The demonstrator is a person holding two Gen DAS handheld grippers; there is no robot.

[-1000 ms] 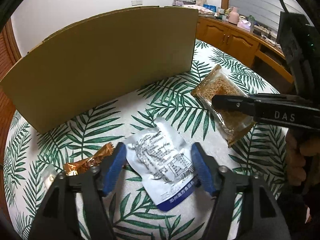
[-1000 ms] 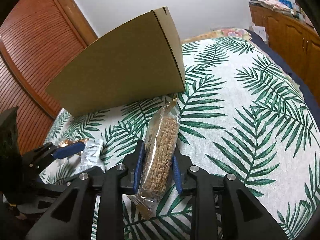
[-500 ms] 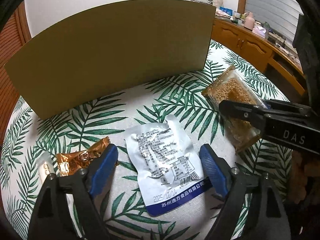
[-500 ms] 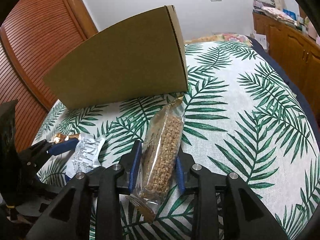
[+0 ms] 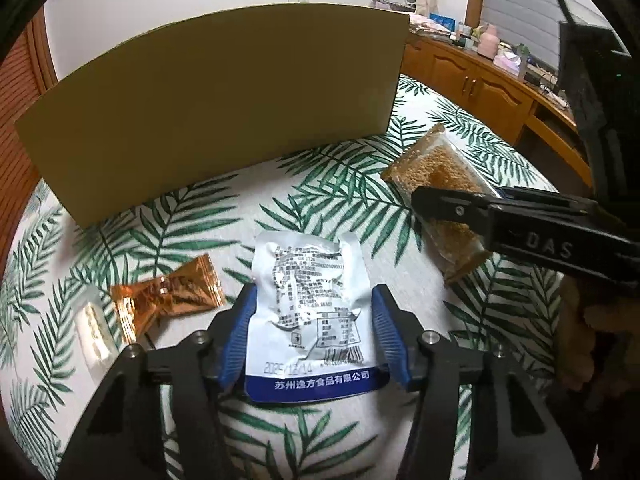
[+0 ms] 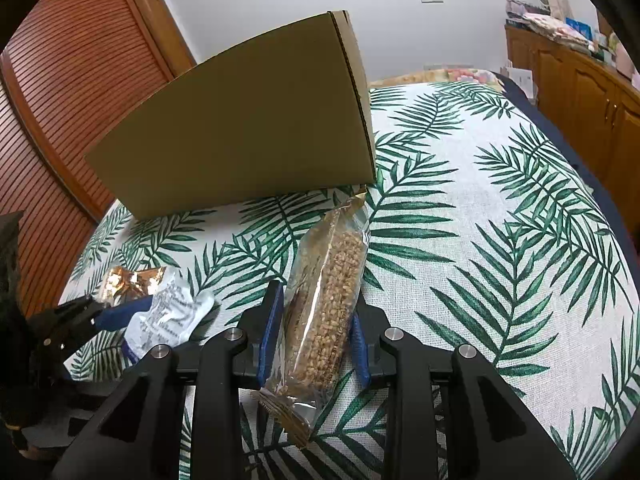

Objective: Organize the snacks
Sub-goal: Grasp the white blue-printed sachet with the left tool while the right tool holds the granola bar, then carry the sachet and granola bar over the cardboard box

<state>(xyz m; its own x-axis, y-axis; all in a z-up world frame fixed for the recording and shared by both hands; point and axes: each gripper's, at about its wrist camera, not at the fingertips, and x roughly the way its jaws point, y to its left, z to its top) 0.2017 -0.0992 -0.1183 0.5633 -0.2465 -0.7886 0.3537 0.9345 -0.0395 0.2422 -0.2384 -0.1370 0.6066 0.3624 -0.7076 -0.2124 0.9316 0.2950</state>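
A silver pouch with a blue bottom band lies on the leaf-print cloth. My left gripper straddles it, jaws closing, and both blue pads touch the pouch's side edges. The right wrist view shows that gripper's tip beside the pouch. My right gripper is shut on a clear-wrapped grain bar, gripping its lower half. The bar's far end points toward the cardboard box. From the left wrist view the right gripper's finger crosses the grain bar.
The tall cardboard box stands at the back, its top not visible. An orange foil candy and a small white packet lie left of the pouch. Wooden cabinets line the right side. A slatted wooden door stands at the left.
The left gripper's jaws widened, then narrowed until the pads met the silver pouch's edges. The right gripper has kept its grip on the grain bar without moving.
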